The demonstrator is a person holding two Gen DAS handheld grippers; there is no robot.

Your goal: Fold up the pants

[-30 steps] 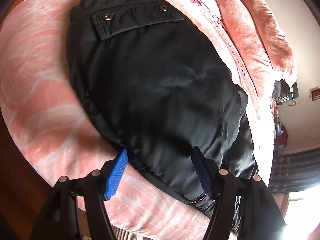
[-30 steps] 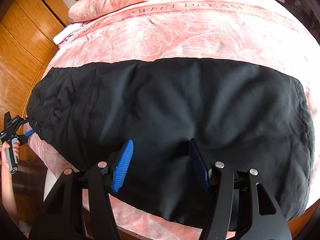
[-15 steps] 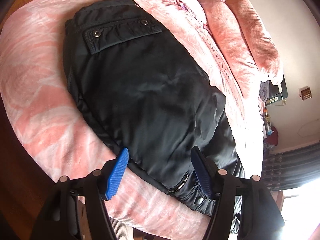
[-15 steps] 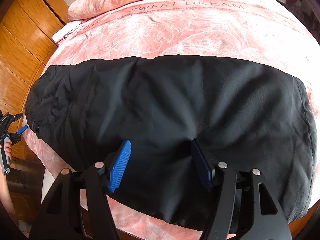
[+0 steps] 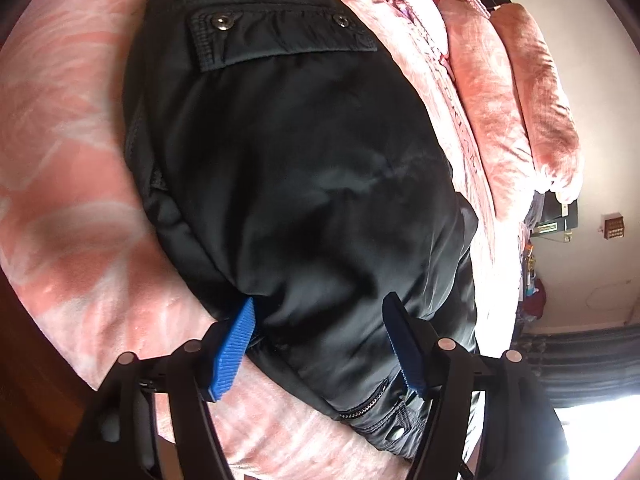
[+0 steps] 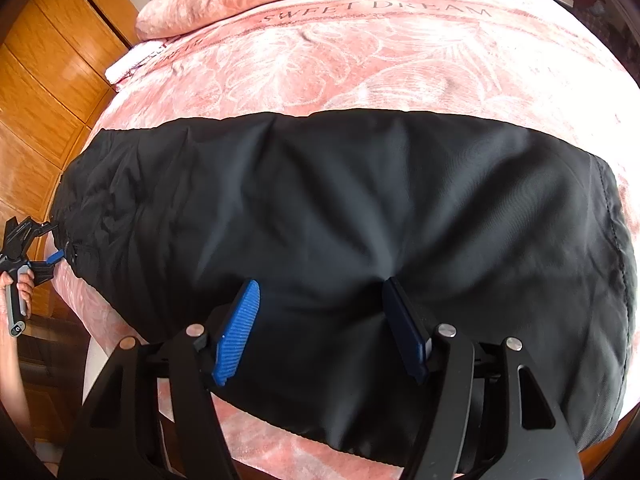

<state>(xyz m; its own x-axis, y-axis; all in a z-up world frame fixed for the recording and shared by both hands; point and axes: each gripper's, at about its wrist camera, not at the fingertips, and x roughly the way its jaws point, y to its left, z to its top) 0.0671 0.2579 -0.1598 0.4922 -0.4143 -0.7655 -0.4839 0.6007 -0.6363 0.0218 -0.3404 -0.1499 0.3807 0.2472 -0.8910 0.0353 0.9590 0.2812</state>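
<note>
Black pants (image 5: 304, 168) lie folded lengthwise on a pink bed. In the left wrist view a flap pocket with two snaps (image 5: 280, 32) is at the far end and a zipper with a snap (image 5: 372, 412) is near. My left gripper (image 5: 320, 320) is open, its blue pads astride the near edge of the pants. In the right wrist view the pants (image 6: 360, 220) stretch across the bed. My right gripper (image 6: 320, 308) is open with its pads spread over the fabric near the front edge. The left gripper also shows at the far left of that view (image 6: 36, 248), at the pants' end.
The pink blanket (image 6: 360, 60) with "SWEET DREAM" lettering covers the bed. Pink pillows (image 5: 532, 92) lie at the head. Wooden wardrobe doors (image 6: 44, 80) stand to the left in the right wrist view. A dark curtain and bright window (image 5: 592, 360) are at the right.
The left gripper pulled back from the pants half a second ago and has now moved in close again over their near edge. The right gripper has hardly moved. Both stay open.
</note>
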